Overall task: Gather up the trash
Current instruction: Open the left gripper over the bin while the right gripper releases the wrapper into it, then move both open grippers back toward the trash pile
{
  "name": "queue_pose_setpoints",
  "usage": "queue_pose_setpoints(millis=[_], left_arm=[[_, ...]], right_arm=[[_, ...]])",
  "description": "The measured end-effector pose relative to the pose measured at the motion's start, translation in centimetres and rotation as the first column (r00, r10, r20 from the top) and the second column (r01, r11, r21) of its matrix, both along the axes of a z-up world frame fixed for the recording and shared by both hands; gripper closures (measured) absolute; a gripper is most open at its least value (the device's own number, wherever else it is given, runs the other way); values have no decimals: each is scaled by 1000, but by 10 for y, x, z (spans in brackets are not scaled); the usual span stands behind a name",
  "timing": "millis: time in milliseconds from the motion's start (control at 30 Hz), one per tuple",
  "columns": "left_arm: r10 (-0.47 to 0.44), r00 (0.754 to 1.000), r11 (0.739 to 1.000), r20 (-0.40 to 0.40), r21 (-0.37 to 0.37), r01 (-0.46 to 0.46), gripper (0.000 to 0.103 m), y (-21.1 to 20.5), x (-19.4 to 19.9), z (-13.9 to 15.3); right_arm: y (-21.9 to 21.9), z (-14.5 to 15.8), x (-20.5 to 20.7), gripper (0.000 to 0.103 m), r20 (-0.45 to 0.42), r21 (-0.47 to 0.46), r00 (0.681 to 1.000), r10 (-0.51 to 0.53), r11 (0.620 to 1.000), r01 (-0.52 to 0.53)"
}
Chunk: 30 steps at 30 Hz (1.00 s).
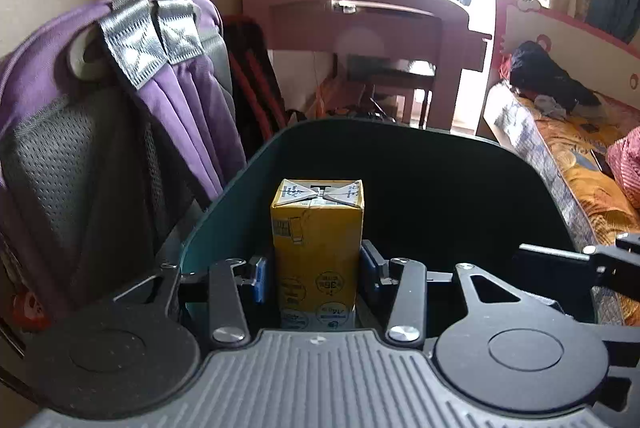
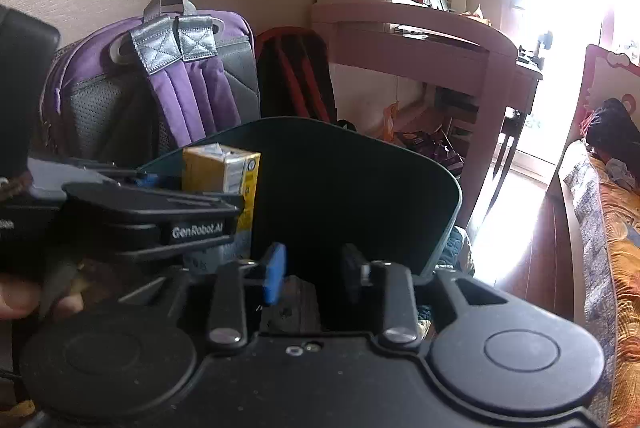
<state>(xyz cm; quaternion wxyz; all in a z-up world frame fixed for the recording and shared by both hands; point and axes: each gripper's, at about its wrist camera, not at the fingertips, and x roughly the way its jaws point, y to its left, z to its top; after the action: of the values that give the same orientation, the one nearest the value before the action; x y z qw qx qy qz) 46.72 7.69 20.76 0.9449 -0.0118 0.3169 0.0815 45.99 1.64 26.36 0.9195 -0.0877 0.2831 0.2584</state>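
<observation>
A yellow drink carton stands upright between the blue pads of the left claw, which grips it at its sides, held over the open mouth of a dark green bin. In the right wrist view the same carton shows at the bin's left rim. The right claw stands parted above the bin with nothing between its pads. A purple backpack leans just behind the bin, a pink desk stands further back, and a bed lies at the right.
</observation>
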Motion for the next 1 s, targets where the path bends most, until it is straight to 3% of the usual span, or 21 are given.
queue_pose_setpoints(millis=[100, 167, 300, 433, 767, 1000], left_arm=[[-5, 1000, 1000, 6, -1, 5, 48, -2, -3, 1], [3, 1000, 1000, 18, -8, -3, 40, -3, -8, 4], [10, 999, 1000, 40, -6, -9, 38, -5, -17, 14], [6, 998, 1000, 65, 1, -6, 28, -11, -34, 26], [-14, 996, 1000, 88, 19, 13, 28, -23, -93, 43], [-71, 993, 997, 93, 46, 67, 23, -34, -145, 38]], right_arm=[[1, 0, -3, 55, -2, -3, 1000, 3, 1000, -3], [1, 1, -6, 54, 5, -14, 1000, -2, 1000, 2], [-4, 6, -15, 49, 16, -13, 1000, -12, 1000, 12], [-13, 15, -27, 45, 30, 2, 999, -24, 1000, 24], [-40, 31, -80, 44, 52, 17, 999, -17, 1000, 16], [-59, 30, -123, 43, 47, 34, 999, 2, 999, -4]])
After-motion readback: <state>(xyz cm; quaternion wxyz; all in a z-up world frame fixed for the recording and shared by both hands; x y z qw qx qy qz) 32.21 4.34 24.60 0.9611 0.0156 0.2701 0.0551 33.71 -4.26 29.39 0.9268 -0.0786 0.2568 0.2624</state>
